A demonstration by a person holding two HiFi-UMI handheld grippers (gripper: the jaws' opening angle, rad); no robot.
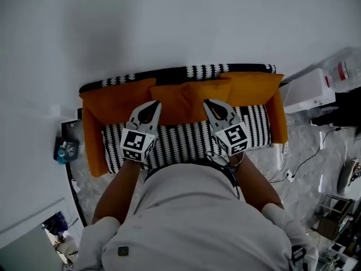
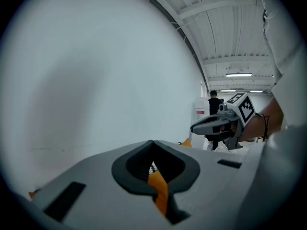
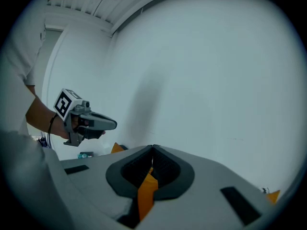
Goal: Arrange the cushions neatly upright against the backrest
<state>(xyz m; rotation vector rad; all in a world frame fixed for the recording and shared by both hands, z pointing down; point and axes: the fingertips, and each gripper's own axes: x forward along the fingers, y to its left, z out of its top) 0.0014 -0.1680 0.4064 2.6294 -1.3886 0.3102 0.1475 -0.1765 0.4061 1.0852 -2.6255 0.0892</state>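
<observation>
A small sofa with a black-and-white striped seat [image 1: 186,143] stands against the white wall. Three orange cushions lean on its backrest: left [image 1: 113,101], middle [image 1: 180,99] and right [image 1: 252,88]. My left gripper [image 1: 154,104] is shut on the middle cushion's left part, and my right gripper [image 1: 207,103] is shut on its right part. In the left gripper view the jaws [image 2: 152,146] pinch a fold of orange fabric [image 2: 159,189]. The right gripper view shows the same: its jaws [image 3: 153,150] hold an orange fold [image 3: 146,193]. Each gripper view also catches the other gripper.
Orange side pieces flank the seat at left [image 1: 93,145] and right [image 1: 280,117]. A white box [image 1: 307,92] and cables [image 1: 304,162] lie to the sofa's right. A blue item [image 1: 66,149] sits to its left. A person [image 2: 214,102] stands far off.
</observation>
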